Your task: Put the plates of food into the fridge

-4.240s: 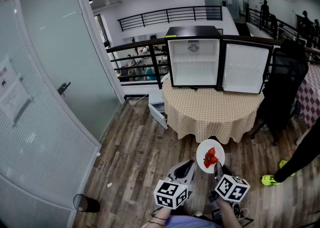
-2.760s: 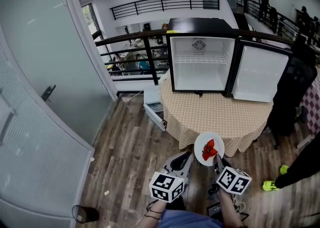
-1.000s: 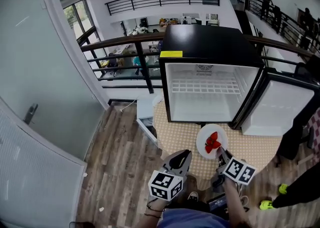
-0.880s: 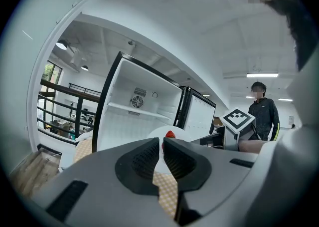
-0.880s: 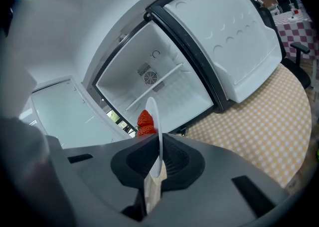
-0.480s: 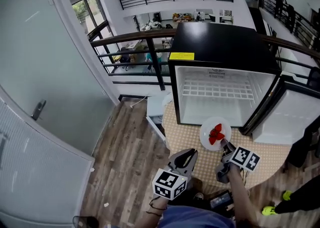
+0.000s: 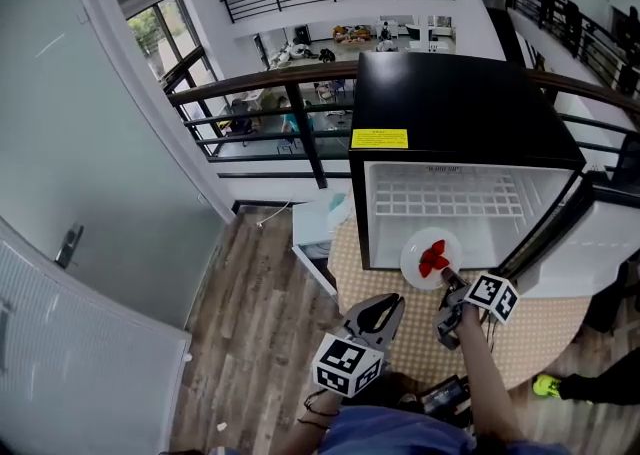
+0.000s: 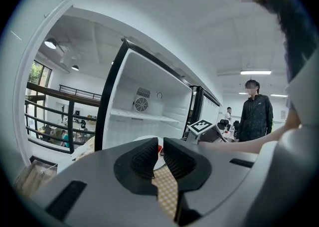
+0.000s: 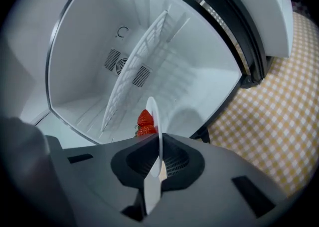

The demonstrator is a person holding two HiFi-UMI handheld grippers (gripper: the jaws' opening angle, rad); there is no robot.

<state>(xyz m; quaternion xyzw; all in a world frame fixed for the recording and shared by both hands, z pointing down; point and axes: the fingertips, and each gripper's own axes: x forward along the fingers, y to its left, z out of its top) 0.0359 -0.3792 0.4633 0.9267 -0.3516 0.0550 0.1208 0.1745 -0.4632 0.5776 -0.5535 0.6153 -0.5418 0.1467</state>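
Note:
A white plate (image 7: 428, 257) carrying red strawberries (image 7: 433, 259) hangs at the mouth of the open black fridge (image 7: 460, 93). My right gripper (image 7: 448, 281) is shut on the plate's near rim. In the right gripper view the plate (image 9: 157, 131) shows edge-on between the pads, with the strawberries (image 9: 145, 122) on its left face and the white fridge interior (image 9: 89, 36) with its wire shelf (image 9: 134, 71) right behind. My left gripper (image 7: 376, 315) hovers lower left over the table, shut and holding nothing. In the left gripper view, the left gripper (image 8: 160, 152) faces the fridge (image 8: 144, 106).
The fridge stands on a round table with a checked cloth (image 7: 540, 328). Its door (image 7: 600, 243) hangs open to the right. A dark railing (image 7: 260, 93) runs behind, and a glass wall (image 7: 100, 143) is on the left. A person in black (image 8: 255, 116) stands at the right.
The fridge has come much closer. My right gripper has carried the plate forward and a little down to the fridge opening, rolling as it went. The left gripper has followed forward.

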